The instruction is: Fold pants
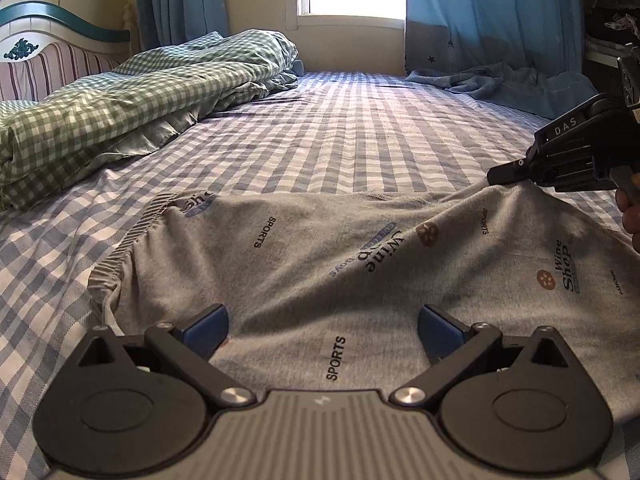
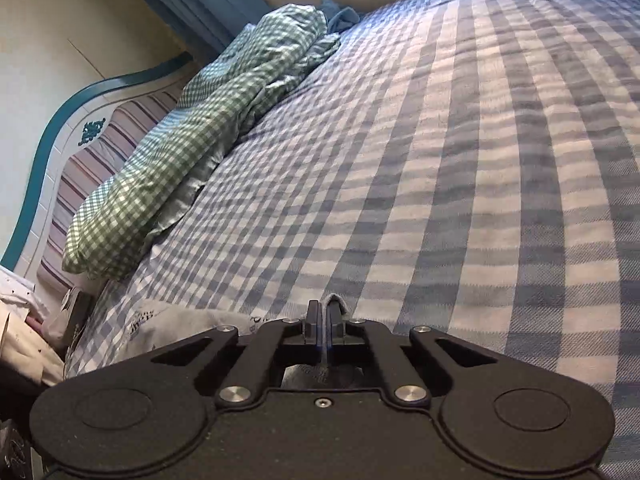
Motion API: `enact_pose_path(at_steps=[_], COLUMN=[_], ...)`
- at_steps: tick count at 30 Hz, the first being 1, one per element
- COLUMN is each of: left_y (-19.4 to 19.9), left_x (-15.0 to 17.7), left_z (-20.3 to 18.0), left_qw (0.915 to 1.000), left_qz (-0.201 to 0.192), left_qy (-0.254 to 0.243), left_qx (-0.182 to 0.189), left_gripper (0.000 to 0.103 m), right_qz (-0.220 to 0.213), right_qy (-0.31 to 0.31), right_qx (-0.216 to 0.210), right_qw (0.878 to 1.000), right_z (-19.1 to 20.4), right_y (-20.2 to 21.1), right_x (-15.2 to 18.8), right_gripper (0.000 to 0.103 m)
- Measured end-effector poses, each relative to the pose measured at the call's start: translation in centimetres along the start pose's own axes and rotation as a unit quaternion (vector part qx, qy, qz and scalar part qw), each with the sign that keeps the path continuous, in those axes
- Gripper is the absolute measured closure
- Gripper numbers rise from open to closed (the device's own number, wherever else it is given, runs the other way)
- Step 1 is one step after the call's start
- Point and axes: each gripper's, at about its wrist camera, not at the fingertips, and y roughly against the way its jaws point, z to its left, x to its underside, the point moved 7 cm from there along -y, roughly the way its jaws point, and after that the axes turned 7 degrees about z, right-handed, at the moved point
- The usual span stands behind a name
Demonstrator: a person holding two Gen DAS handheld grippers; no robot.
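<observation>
Between my left gripper point(image 1: 323, 334) spread fingers lie the grey pants point(image 1: 320, 264); my right gripper point(image 2: 323, 322) pinches their far edge ahead, so I lift evenly, keeping fabric taut

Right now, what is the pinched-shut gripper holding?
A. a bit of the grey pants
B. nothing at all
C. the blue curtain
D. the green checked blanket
A: the right gripper has its fingers closed on a fold of the grey pants, lifting that edge off the blue checked bed sheet; the left gripper is open above the pants.
</observation>
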Motion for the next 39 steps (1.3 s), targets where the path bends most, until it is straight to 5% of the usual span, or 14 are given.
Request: enact_pose_path(at_steps=[7,10,14,20,23,26,33,39], left_y=[-0.1,0.4,1.3,-2.6,-5.2,-5.5,-3.5,-0.9], left_x=[0.0,-0.7,-3.1,-6.2,-6.2,-6.1,-6.3,-6.7], left_z=[-0.1,0.1,0.7,1.0,1.7,2.6,1.3,-6.4], left_qw=[1.0000,1.0000,0.9993,0.9981,0.9935,0.9966,0.9943,0.9966], left_qz=[0.001,0.003,-0.034,-0.024,-0.004,-0.001,-0.002,-0.030], left_qy=[-0.001,-0.006,-0.013,-0.024,-0.042,-0.018,-0.010,-0.057], left_qx=[-0.001,0.001,-0.006,-0.051,-0.106,-0.081,-0.106,-0.052], left_gripper=[0.000,0.000,0.000,0.000,0.000,0.000,0.000,0.000], right_qz=[0.006,-0.006,-0.080,-0.127,-0.108,-0.110,-0.139,-0.200], right_qy=[0.050,0.083,0.178,0.281,0.312,0.313,0.213,0.131], right_qx=[0.051,0.060,0.143,0.279,0.350,0.418,0.516,0.508], right_qw=[0.997,0.995,0.970,0.910,0.877,0.845,0.818,0.827], right_z=[-0.4,0.1,1.7,2.5,1.0,-1.7,-10.5,-14.1], right_y=[-1.7,-0.9,3.3,5.9,5.4,6.8,16.2,24.1], right_x=[0.3,1.0,2.2,7.0,9.2,10.6,12.4,17.4], right_gripper=[0.103,0.093,0.032,0.006,0.006,0.006,0.003,0.001])
